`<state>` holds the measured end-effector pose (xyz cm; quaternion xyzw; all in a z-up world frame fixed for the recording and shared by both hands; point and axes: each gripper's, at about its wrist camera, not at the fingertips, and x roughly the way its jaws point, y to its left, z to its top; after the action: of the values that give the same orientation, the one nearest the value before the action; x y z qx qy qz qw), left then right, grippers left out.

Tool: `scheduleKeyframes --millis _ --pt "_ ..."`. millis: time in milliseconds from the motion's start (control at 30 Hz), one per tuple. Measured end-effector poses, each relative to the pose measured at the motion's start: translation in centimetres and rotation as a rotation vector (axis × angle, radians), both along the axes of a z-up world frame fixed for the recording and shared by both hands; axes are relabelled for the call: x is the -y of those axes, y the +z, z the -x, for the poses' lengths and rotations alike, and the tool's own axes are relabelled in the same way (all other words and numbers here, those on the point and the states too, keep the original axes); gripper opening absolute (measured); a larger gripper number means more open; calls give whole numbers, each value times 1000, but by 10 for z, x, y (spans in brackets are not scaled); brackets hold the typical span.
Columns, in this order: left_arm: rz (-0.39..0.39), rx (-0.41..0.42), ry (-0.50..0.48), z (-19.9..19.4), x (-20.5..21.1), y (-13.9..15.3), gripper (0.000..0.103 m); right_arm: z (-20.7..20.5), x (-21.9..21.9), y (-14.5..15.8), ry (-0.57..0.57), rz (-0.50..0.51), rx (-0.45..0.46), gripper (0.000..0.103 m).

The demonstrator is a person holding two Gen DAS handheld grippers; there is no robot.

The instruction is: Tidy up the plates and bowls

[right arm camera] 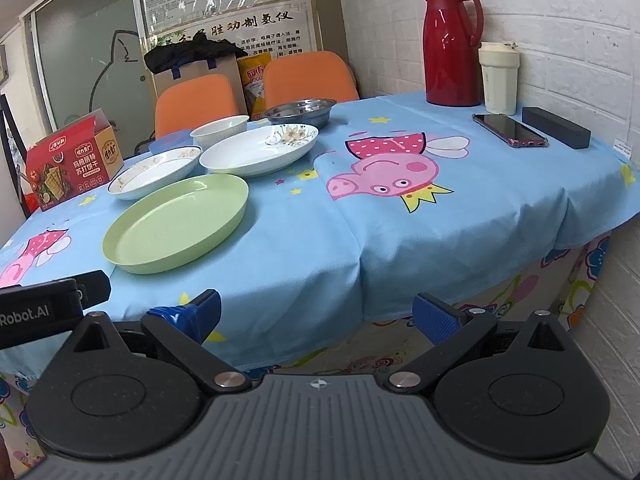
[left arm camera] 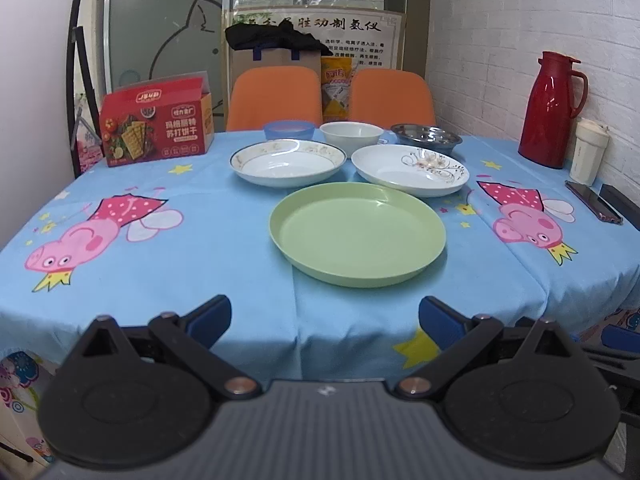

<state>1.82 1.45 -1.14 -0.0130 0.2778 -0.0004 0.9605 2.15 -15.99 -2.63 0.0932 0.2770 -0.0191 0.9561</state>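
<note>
A green plate (left arm camera: 357, 233) lies nearest on the blue tablecloth; it also shows in the right wrist view (right arm camera: 176, 222). Behind it lie a gold-rimmed white plate (left arm camera: 288, 162) (right arm camera: 156, 173) and a flower-patterned white plate (left arm camera: 410, 169) (right arm camera: 260, 150). Further back stand a blue bowl (left arm camera: 288, 130), a white bowl (left arm camera: 351, 135) (right arm camera: 219, 130) and a steel bowl (left arm camera: 426, 138) (right arm camera: 300, 111). My left gripper (left arm camera: 325, 322) is open and empty, short of the table's front edge. My right gripper (right arm camera: 316, 318) is open and empty, off the table's front right.
A red cracker box (left arm camera: 156, 124) stands at the back left. A red thermos (right arm camera: 452, 40), a cream cup (right arm camera: 498, 78), a phone (right arm camera: 510, 130) and a dark box (right arm camera: 556, 127) sit by the brick wall at right. Two orange chairs (left arm camera: 276, 96) stand behind the table.
</note>
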Motion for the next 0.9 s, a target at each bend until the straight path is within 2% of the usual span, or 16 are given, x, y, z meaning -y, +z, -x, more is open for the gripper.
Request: scheduleKeyframes --millis 367,667,900 --pt "30 -86 62 -47 -31 -10 99 -26 -19 2 94 5 -12 90" --pt "54 -143 83 -94 -52 -3 99 -81 -28 14 154 1 -49 90" --pt "49 -214 65 -146 -56 -7 99 -135 -38 5 171 42 -132 90"
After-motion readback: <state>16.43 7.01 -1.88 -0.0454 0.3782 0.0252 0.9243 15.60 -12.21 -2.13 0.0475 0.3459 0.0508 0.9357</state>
